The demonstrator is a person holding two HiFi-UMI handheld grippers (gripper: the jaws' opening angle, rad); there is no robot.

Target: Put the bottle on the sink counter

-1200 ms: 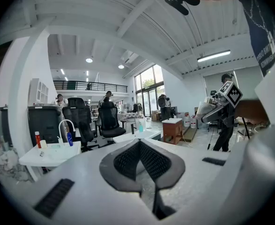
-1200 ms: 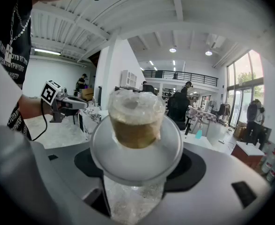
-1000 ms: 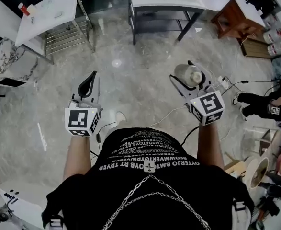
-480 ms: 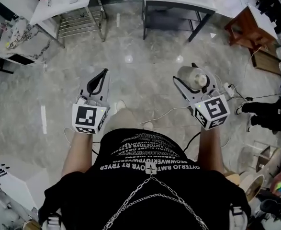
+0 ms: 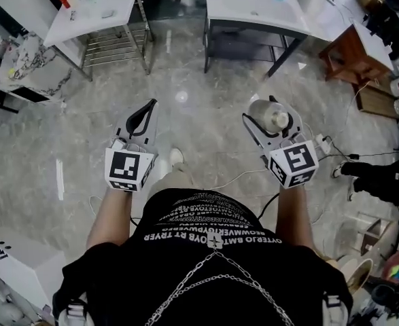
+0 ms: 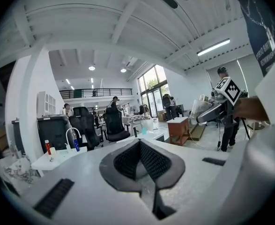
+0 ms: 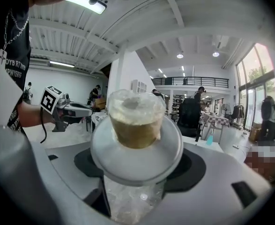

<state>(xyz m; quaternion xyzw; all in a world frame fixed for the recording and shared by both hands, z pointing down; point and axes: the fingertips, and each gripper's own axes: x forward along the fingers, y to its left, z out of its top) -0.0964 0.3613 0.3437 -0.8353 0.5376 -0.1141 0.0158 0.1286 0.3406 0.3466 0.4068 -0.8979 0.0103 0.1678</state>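
Left claw (image 5: 149, 107) pressed together, empty. Right claw (image 5: 270, 109) spread wide, pinching bottle (image 5: 264, 117), long axis along jaws, top forward. Sink counter (image 5: 253, 9) ahead, well apart, nearer right hand. Against half a second ago: more counter in view, grip unchanged.

A clear plastic bottle (image 5: 267, 117) (image 7: 136, 146) with a wide whitish shoulder and a tan neck under crinkled clear wrap stands roughly upright, cap end up. It is clamped by its body between the fingers (image 7: 196, 170) of the right gripper (image 5: 272, 109) and is carried in the air above the floor. The white sink bench on dark legs (image 5: 253, 9) stands well apart from it, farther ahead across the room.
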